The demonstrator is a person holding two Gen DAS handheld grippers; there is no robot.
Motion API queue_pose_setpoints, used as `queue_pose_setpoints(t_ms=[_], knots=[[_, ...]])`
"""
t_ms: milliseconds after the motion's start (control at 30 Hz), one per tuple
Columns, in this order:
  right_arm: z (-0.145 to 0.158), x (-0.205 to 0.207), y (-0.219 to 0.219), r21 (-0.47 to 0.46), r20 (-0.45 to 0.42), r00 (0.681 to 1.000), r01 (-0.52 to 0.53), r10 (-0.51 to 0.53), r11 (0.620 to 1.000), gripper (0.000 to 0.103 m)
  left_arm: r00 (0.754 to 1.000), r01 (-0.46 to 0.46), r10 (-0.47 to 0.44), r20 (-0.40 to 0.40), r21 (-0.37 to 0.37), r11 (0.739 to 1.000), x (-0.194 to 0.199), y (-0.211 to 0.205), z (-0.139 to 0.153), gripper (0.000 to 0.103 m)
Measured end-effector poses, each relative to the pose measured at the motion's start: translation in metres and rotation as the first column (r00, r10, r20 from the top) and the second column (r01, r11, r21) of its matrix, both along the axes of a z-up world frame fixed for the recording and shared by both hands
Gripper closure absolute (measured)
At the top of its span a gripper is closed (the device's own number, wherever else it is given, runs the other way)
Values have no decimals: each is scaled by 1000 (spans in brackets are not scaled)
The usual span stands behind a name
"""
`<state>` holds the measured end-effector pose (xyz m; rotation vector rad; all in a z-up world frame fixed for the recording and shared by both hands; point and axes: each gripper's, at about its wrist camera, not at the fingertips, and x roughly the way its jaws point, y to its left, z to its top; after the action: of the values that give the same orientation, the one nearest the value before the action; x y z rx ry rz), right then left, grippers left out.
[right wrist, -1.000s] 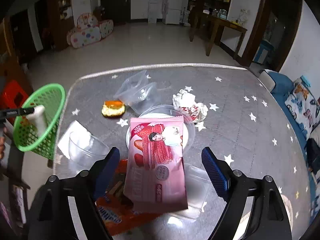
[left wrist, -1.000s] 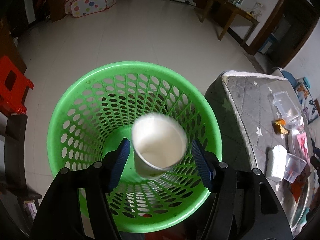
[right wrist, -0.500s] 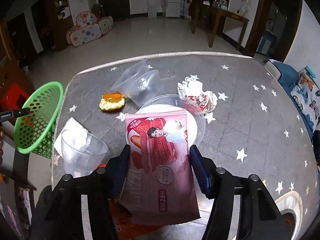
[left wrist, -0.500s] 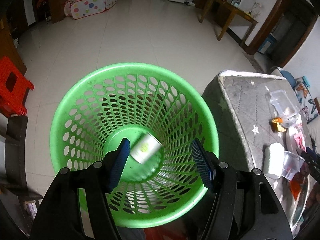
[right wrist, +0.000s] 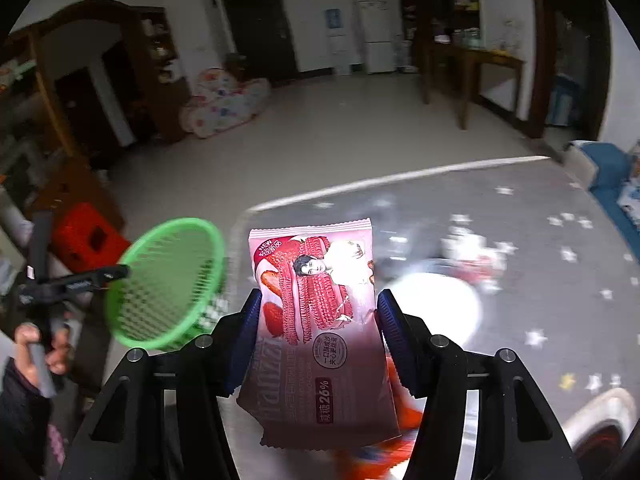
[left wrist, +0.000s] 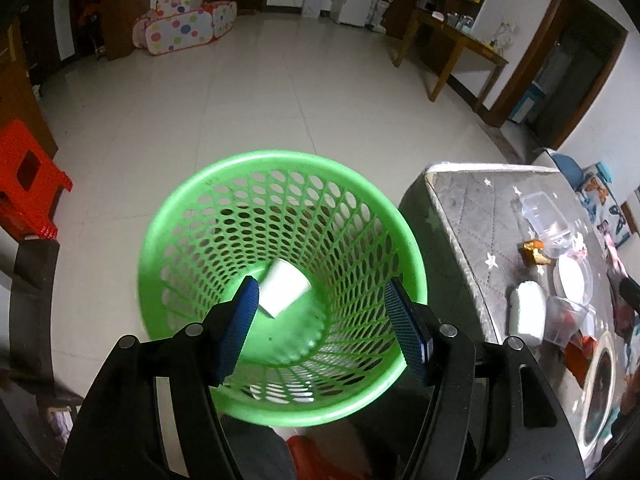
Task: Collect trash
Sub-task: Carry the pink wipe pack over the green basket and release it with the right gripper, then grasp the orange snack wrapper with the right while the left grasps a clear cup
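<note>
My left gripper [left wrist: 320,312] is open and empty above the green perforated basket [left wrist: 168,240], which stands on the floor beside the table. A white paper cup [left wrist: 284,294] lies on its side at the basket's bottom. My right gripper [right wrist: 318,316] is shut on a pink snack wrapper [right wrist: 320,320] and holds it lifted above the grey star-patterned table [right wrist: 540,300]. The basket also shows in the right wrist view [right wrist: 168,280], left of the wrapper, with the left gripper [right wrist: 80,278] over it.
On the table are a clear lidded box [left wrist: 544,216], a piece of food [left wrist: 536,250], a white plate [left wrist: 572,278], a clear cup [left wrist: 568,320], a white tissue pack [left wrist: 526,312] and an orange wrapper [right wrist: 376,456]. A red stool [left wrist: 28,184] stands at the left.
The white cup dropped out of my left gripper and landed in the basket. My right gripper closed on the pink wrapper and lifted it off the table.
</note>
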<state>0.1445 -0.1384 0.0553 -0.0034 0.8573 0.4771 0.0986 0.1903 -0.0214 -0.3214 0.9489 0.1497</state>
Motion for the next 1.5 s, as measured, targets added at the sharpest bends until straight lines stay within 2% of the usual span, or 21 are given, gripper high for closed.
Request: queue_pose_setpoints(t_ms=[167,267,333,567,667,800,1033,1133,1500], knots=[[-4,1,61,60,-38,995,-87,90,994,46,999,-20,20,33,16,1000,-18,14,10,37],[-12,3,100,92,-75,987,-136,143,986,46,998,-43,42,54,15,999,-30,27,13,30],[-18,6,127,102,-94,981,-161,170,982,46,996,-61,60,64,15,998,-37,36,13,29],[-49,18,196,137,-180,960,-193,216,972,45,993,-100,99,62,12,995,-52,60,7,29],[-59,22,219,182,-221,947,-197,235,964,37,992,-115,115,55,0,993,-55,69,2,28],[-62,22,233,213,-230,942,-195,243,957,25,992,-119,120,42,-5,993,-56,71,-6,28],[-51,12,212,196,-193,954,-191,229,962,25,993,-112,112,40,-19,994,-56,65,-9,28],[-45,2,194,148,-160,967,-176,199,973,25,995,-93,93,42,-19,996,-50,56,-8,28],[-32,-40,72,17,-58,998,-21,22,1000,20,998,12,-10,56,-31,999,-38,1,-4,28]])
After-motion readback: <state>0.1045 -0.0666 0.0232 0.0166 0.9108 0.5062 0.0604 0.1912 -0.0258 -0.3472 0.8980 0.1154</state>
